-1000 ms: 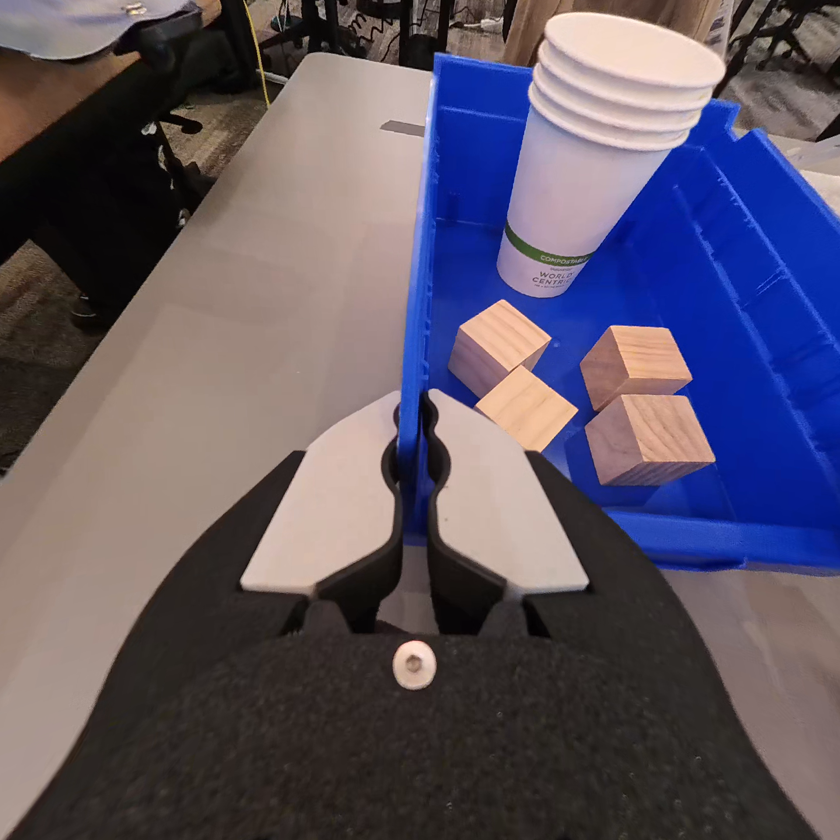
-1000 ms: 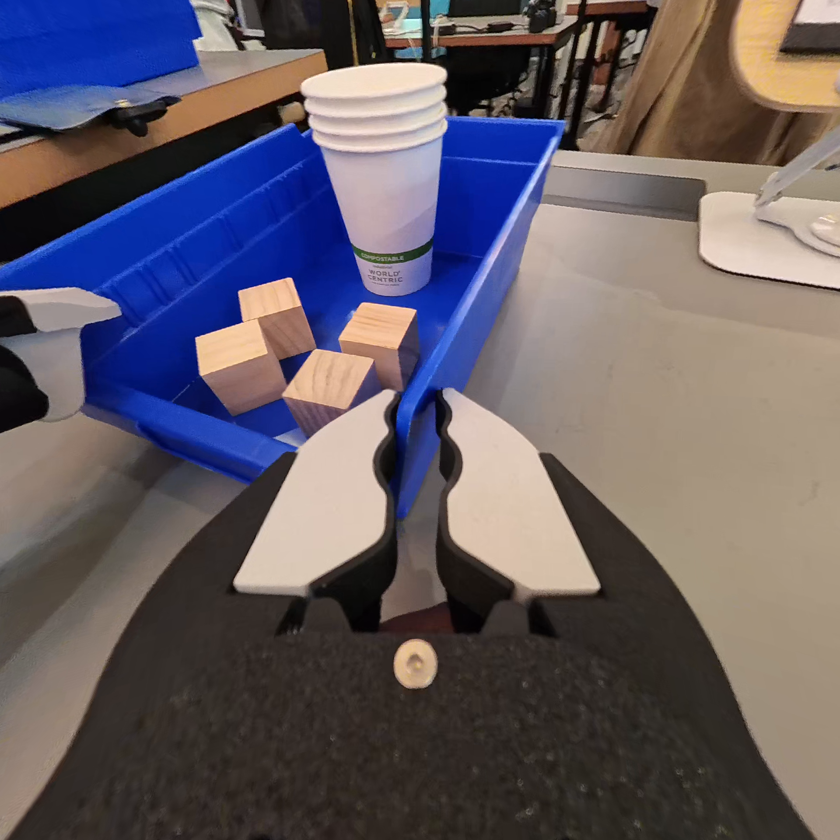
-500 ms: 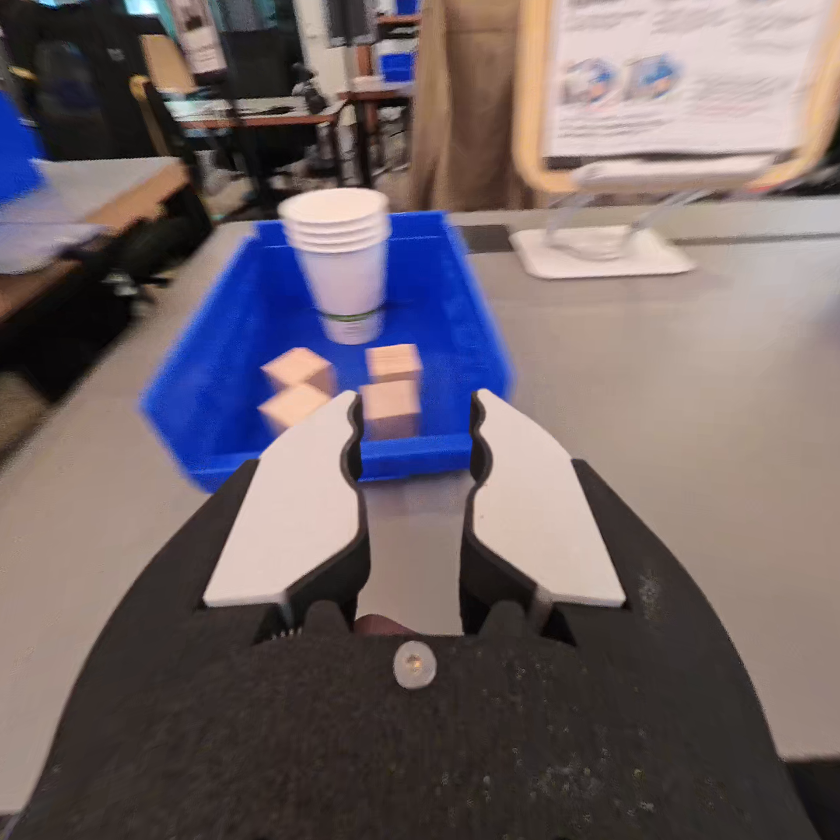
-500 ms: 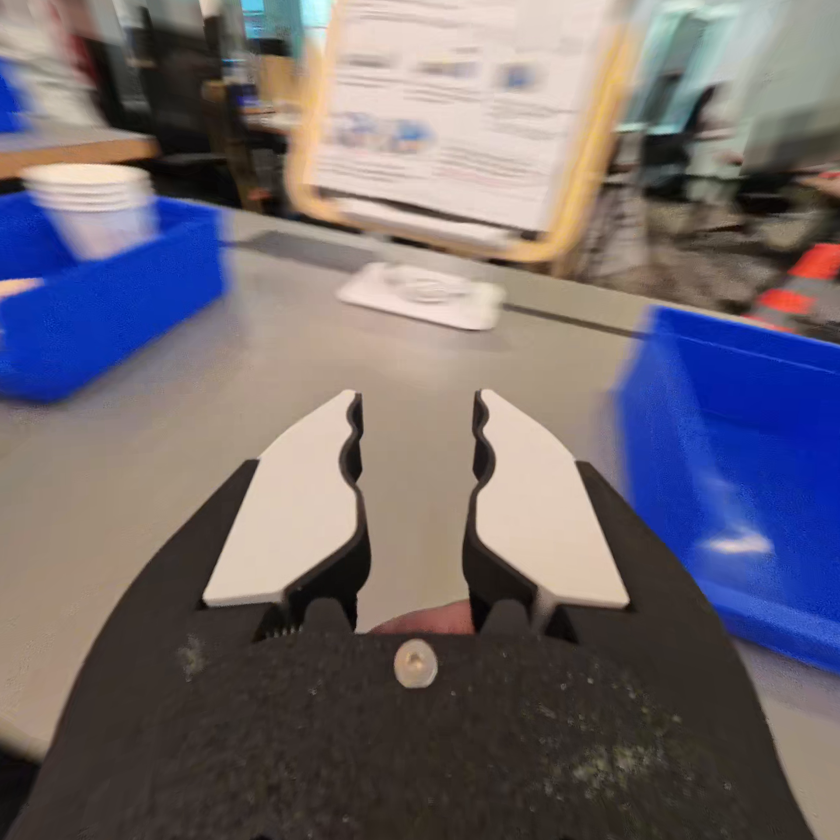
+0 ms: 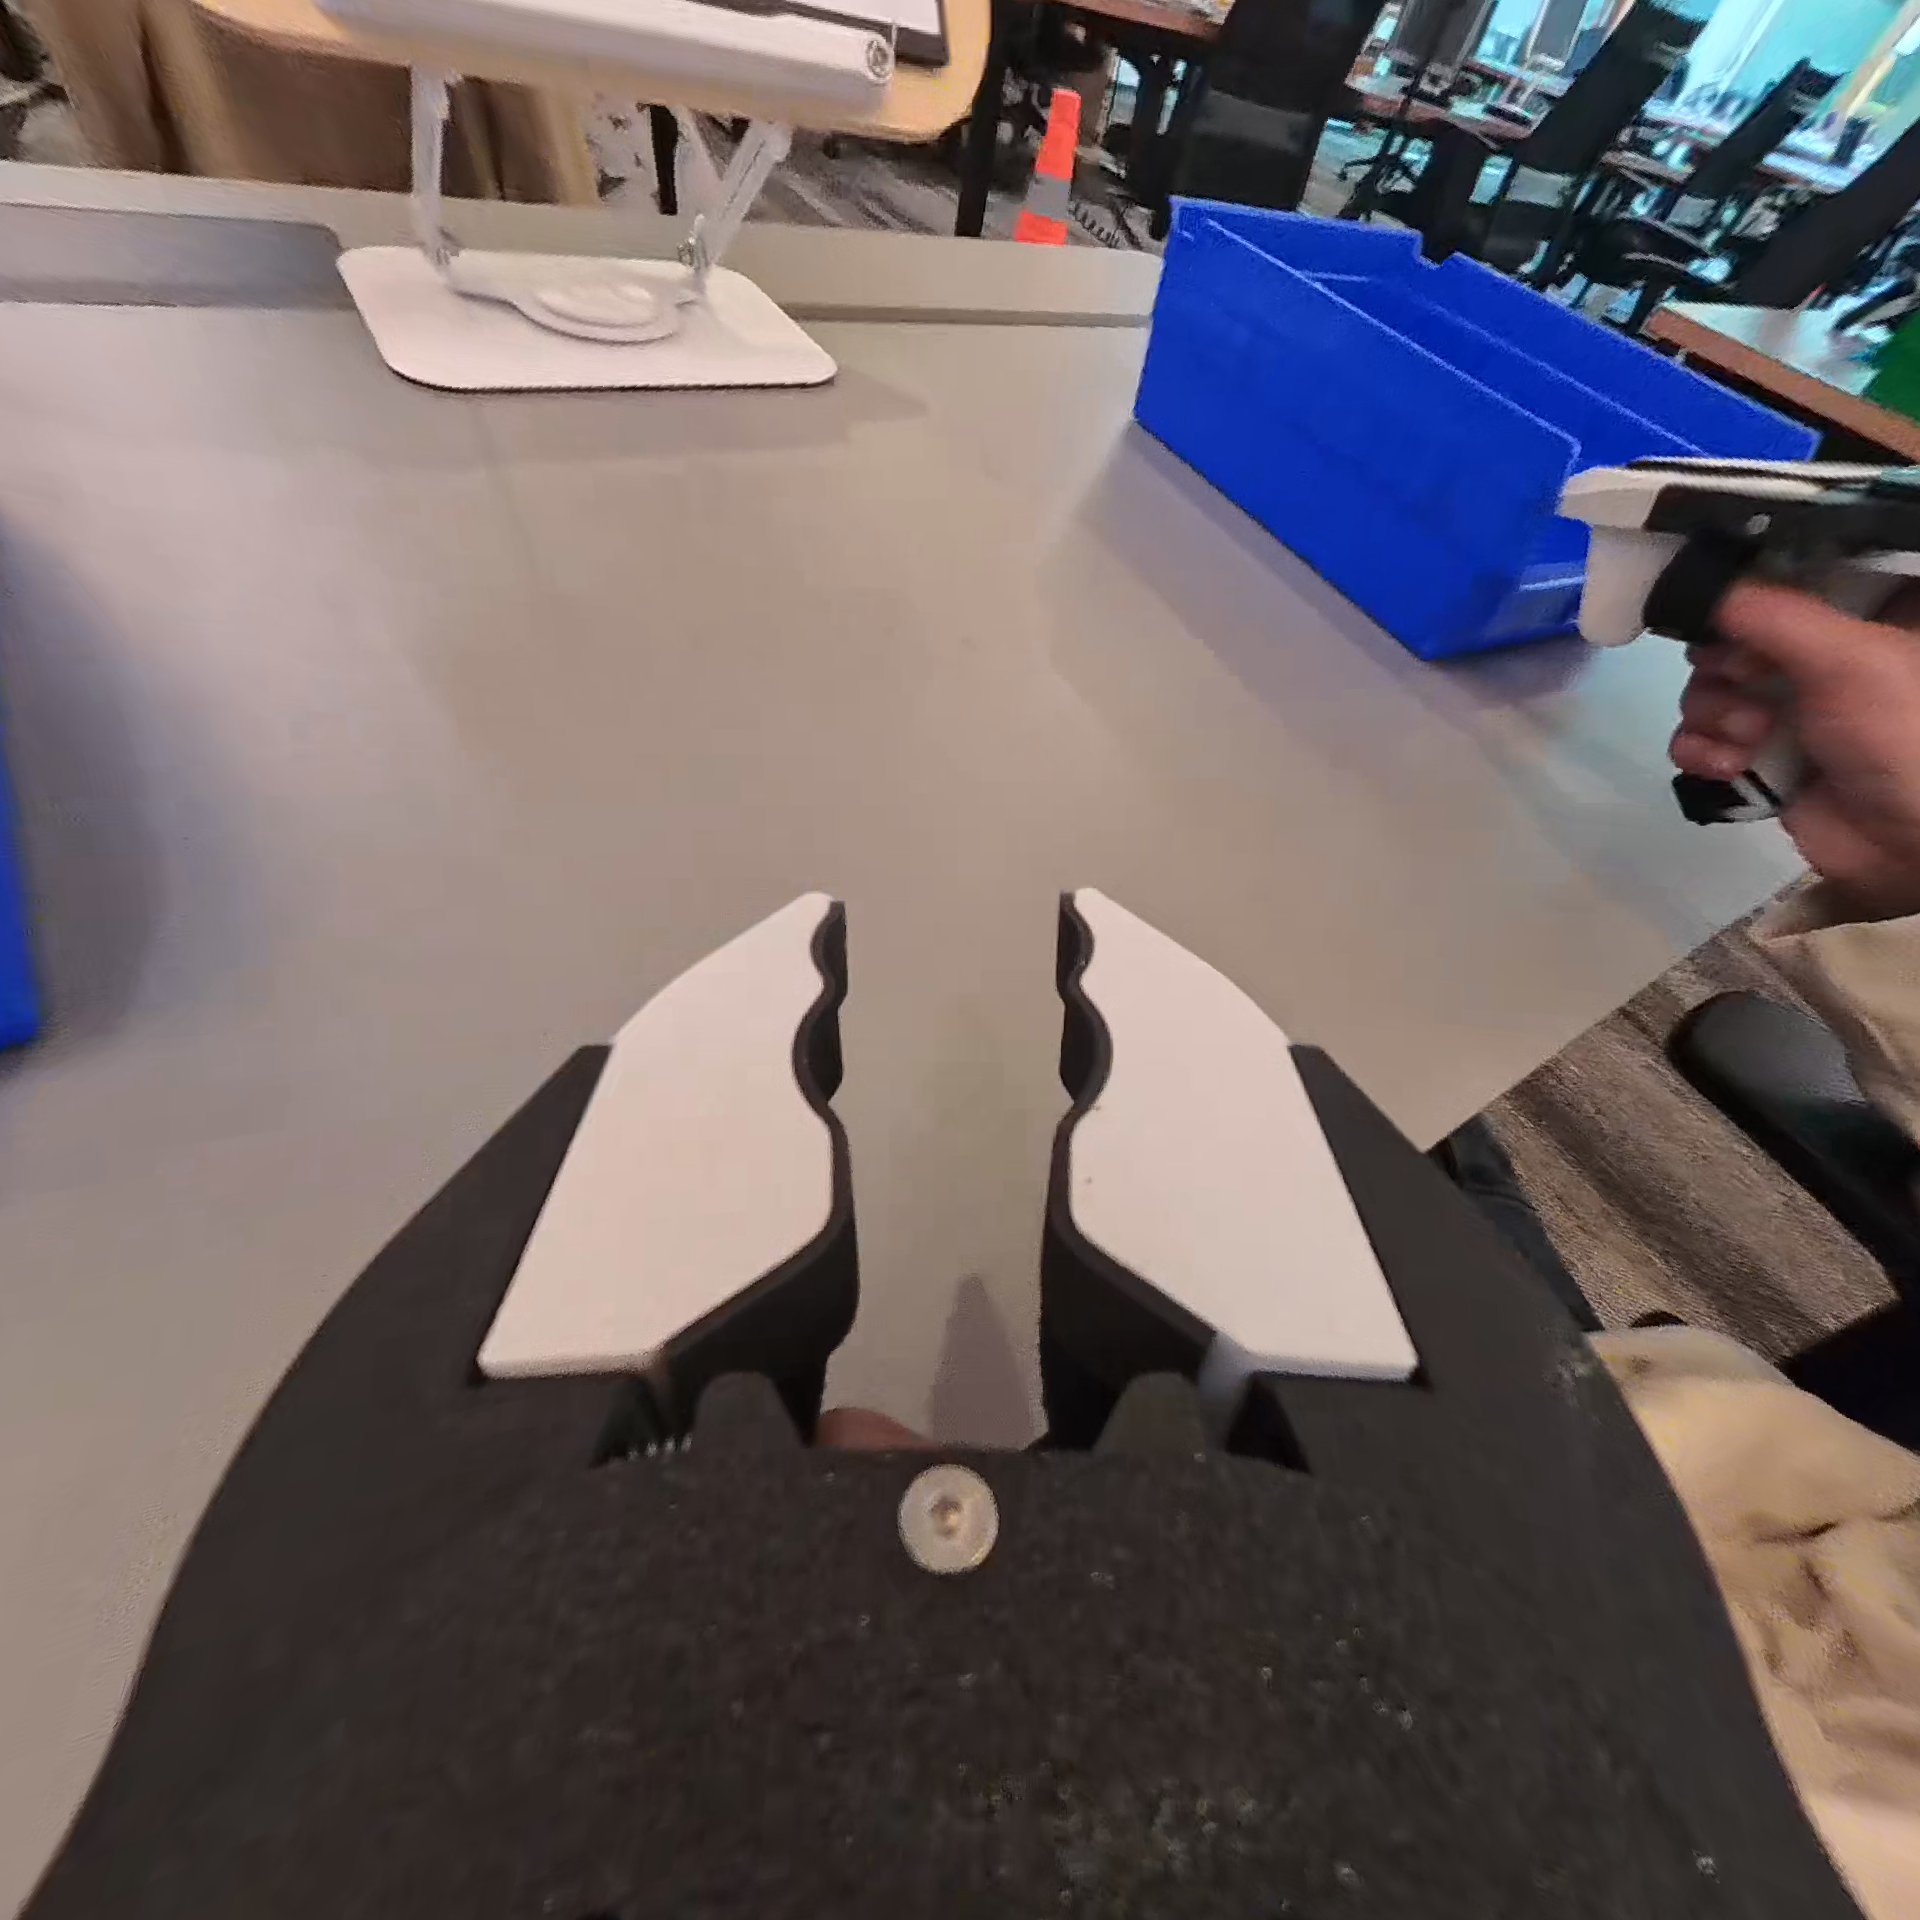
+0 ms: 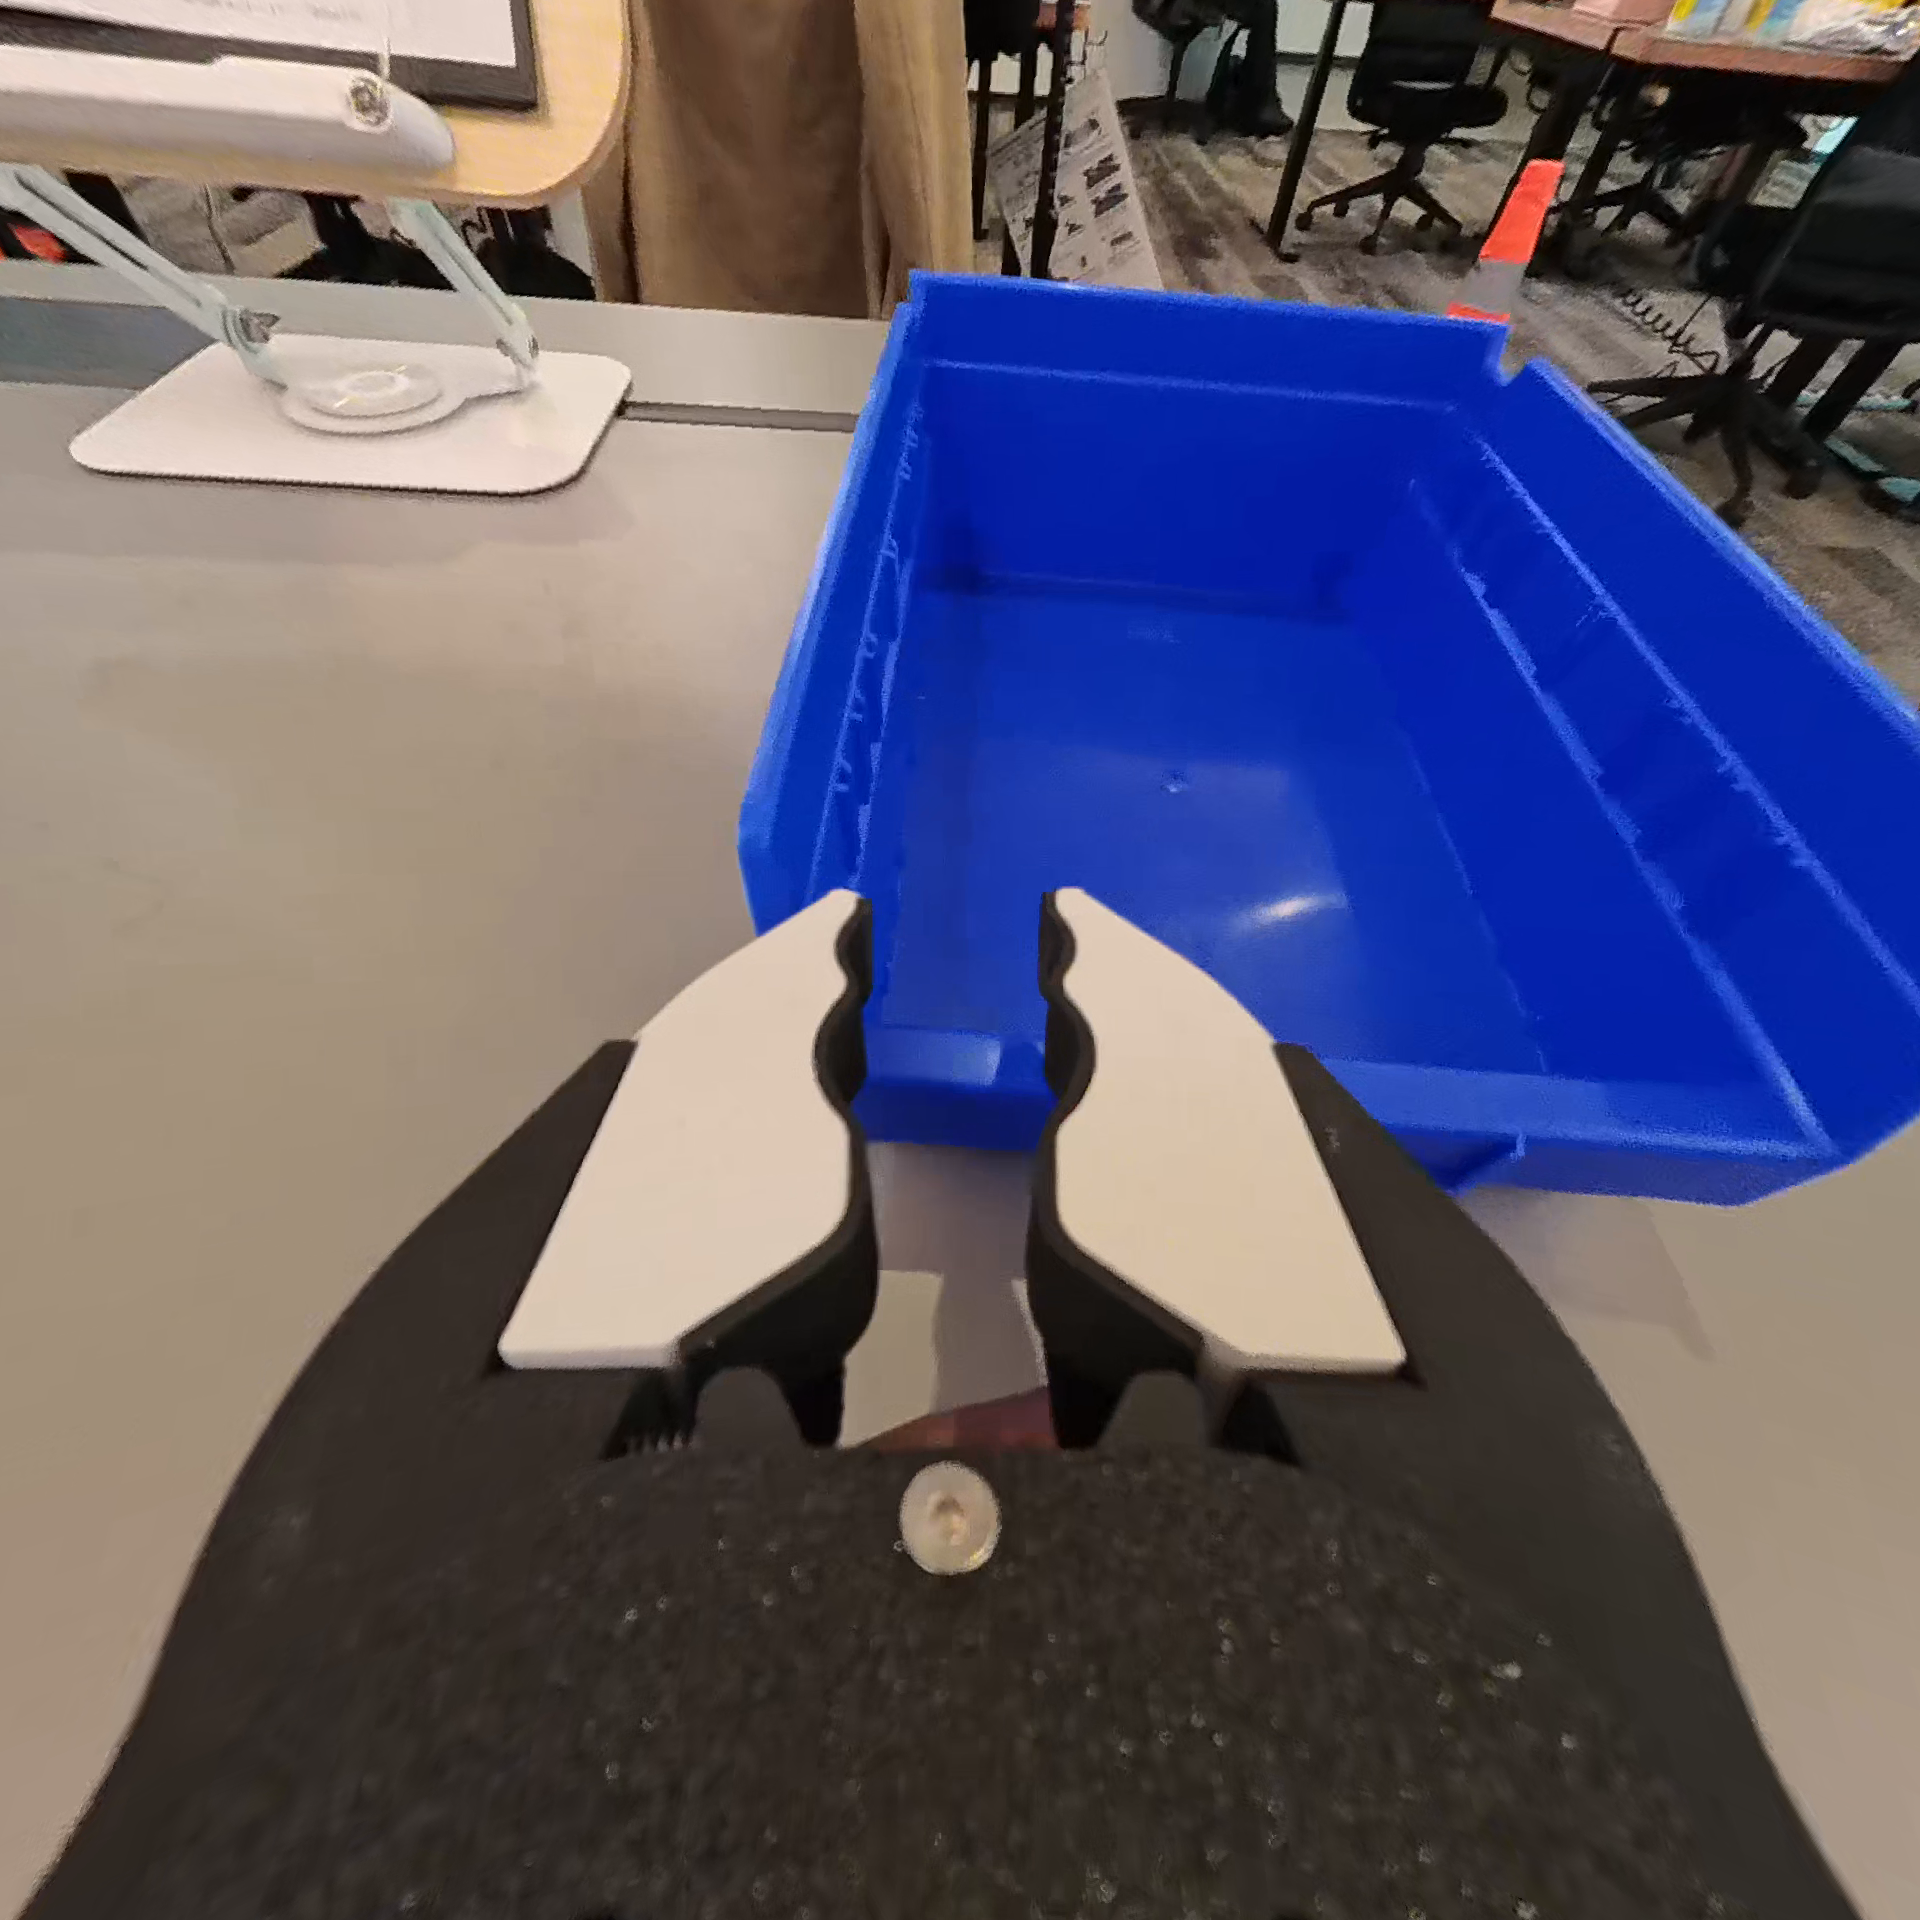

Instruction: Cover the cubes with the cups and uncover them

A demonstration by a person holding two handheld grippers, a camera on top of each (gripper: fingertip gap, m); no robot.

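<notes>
Left gripper [image 5: 951, 914]: fingers parted to a moderate gap, nothing between them, held over bare grey worktop [image 5: 727, 644]. Broad open stretch of worktop ahead of it. The worktop's near-right edge runs diagonally at right in the left wrist view; beyond it carpet and a chair.

Right gripper [image 6: 954, 909]: fingers parted to a similar gap, holding nothing. Tips sit just short of the near-left corner of a blue bin [image 6: 1714, 790], over its low front lip; cannot tell whether they touch it. Bin interior is bare blue plastic. In the left wrist view this gripper shows at the right edge [image 5: 1621, 561], in front of the bin's near end [image 5: 1351, 416], gripped by a hand [image 5: 1808, 748].

Cups and cubes: not in either view. Only a blue sliver at the left edge of the left wrist view [image 5: 12, 914]; cannot tell what it is.

Far left on the worktop: white stand base [image 6: 343, 426] carrying a framed board [image 6: 312, 62], well apart from the bin, open worktop between. Printed sheet on the board and a leaflet on the floor behind; text not transcribed. Orange cone [image 6: 1507, 239] on the floor beyond the bin.
</notes>
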